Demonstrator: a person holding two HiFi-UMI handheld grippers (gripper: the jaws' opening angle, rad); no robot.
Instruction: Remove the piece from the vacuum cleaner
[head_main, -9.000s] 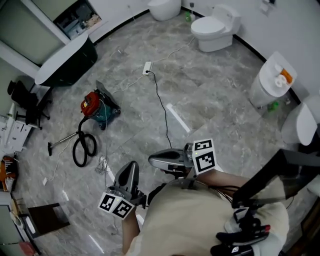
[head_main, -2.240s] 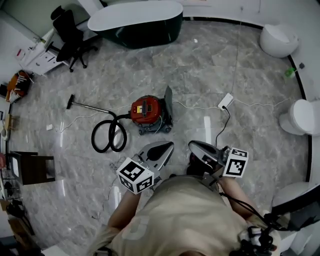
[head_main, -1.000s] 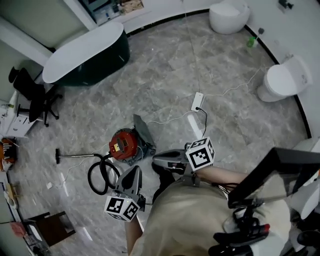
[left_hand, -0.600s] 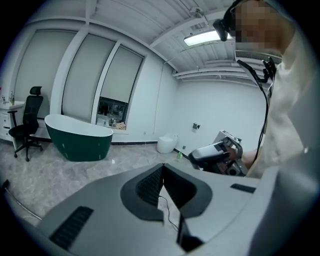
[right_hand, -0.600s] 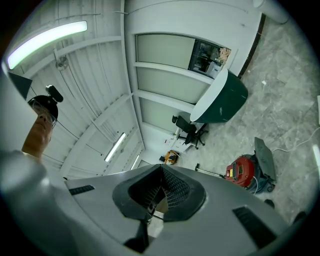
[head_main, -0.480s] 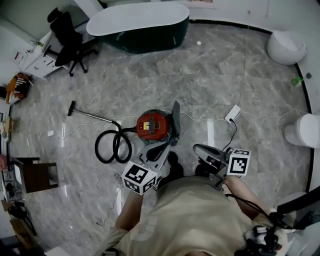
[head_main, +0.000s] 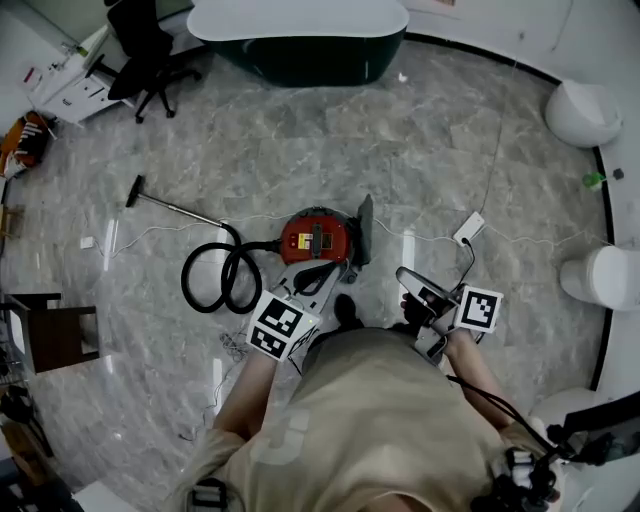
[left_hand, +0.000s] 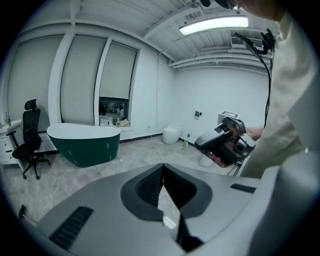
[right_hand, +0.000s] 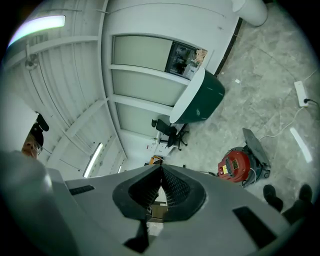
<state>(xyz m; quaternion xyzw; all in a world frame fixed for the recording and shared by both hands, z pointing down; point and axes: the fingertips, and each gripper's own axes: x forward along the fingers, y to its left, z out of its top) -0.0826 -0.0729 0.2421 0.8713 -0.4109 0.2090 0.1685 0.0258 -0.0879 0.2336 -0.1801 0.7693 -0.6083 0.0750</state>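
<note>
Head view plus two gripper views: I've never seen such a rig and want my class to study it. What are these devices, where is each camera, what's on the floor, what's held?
A person holds a left gripper and right gripper; no robot. The head view looks down from the person's head; each gripper view looks along that gripper's fingers. On the floor stands a red vacuum cleaner with its black hose coiled beside it, near a power strip. Both grippers' fingers are closed, holding nothing.
</note>
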